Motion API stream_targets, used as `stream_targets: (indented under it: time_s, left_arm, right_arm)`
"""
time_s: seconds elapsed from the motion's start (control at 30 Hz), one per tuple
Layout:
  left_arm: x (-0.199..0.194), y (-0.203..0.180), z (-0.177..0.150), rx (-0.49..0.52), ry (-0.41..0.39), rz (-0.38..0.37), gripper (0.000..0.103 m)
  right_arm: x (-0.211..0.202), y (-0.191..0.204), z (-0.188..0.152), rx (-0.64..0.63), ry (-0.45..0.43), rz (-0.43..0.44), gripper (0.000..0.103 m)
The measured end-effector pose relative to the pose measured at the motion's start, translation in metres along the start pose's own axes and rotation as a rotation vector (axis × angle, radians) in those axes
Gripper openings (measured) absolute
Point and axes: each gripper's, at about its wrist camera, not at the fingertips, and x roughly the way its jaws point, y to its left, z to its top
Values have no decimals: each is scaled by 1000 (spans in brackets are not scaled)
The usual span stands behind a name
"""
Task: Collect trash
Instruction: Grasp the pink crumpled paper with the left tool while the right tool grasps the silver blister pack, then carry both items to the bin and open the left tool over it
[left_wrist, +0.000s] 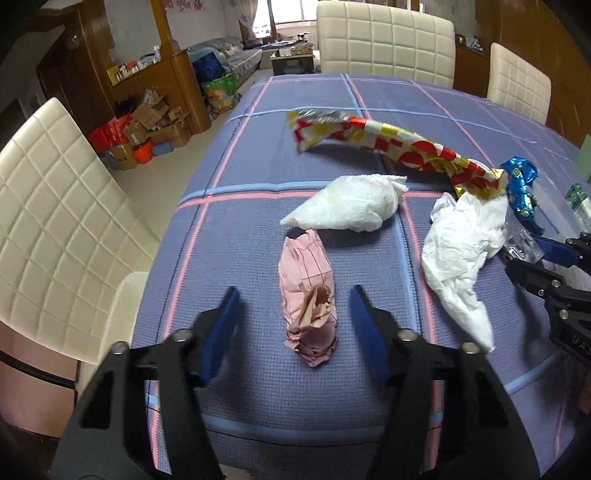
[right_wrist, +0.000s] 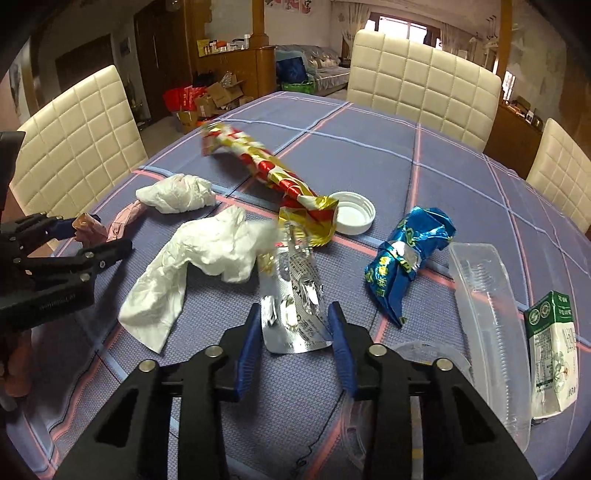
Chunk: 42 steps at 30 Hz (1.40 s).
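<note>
Left tongs (left_wrist: 293, 310) straddle the pink paper wad (left_wrist: 309, 314) without visibly touching it; right tongs (right_wrist: 293, 325) seemingly pinch the silver wrapper (right_wrist: 291, 299) near the bench's (right_wrist: 369, 155) front edge.

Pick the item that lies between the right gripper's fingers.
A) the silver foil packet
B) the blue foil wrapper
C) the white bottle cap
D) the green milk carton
A: in the right wrist view the silver foil packet sits between the fingers of the right gripper, while the blue foil wrapper, white bottle cap and green milk carton lie off to the side or farther away.
</note>
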Motion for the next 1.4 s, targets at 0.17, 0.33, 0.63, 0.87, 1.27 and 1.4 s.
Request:
stream_targets:
  time_s: [0.17, 0.33, 0.63, 0.87, 1.27, 1.4]
  left_arm:
    - [-9, -3, -5, 9, -5, -21, 29]
    - [-27, -2, -11, 15, -39, -28, 28]
    - [-60, 10, -21, 2, -99, -19, 28]
    - [-77, 26, -35, -23, -121, 3, 28]
    - [-86, 79, -56, -105, -130, 52, 28]
    - [-84, 98, -65, -130, -123, 73, 28]
  right_arm:
    - [-8, -4, -5, 32, 9, -7, 32]
    - [-27, -2, -9, 38, -24, -22, 32]
    - [-56, 22, -6, 5, -79, -7, 32]
    - [-63, 58, 0, -58, -90, 34, 32]
    - [-46, 125, 16, -170, -67, 99, 32]
    - [-35, 149, 22, -209, -56, 122, 32]
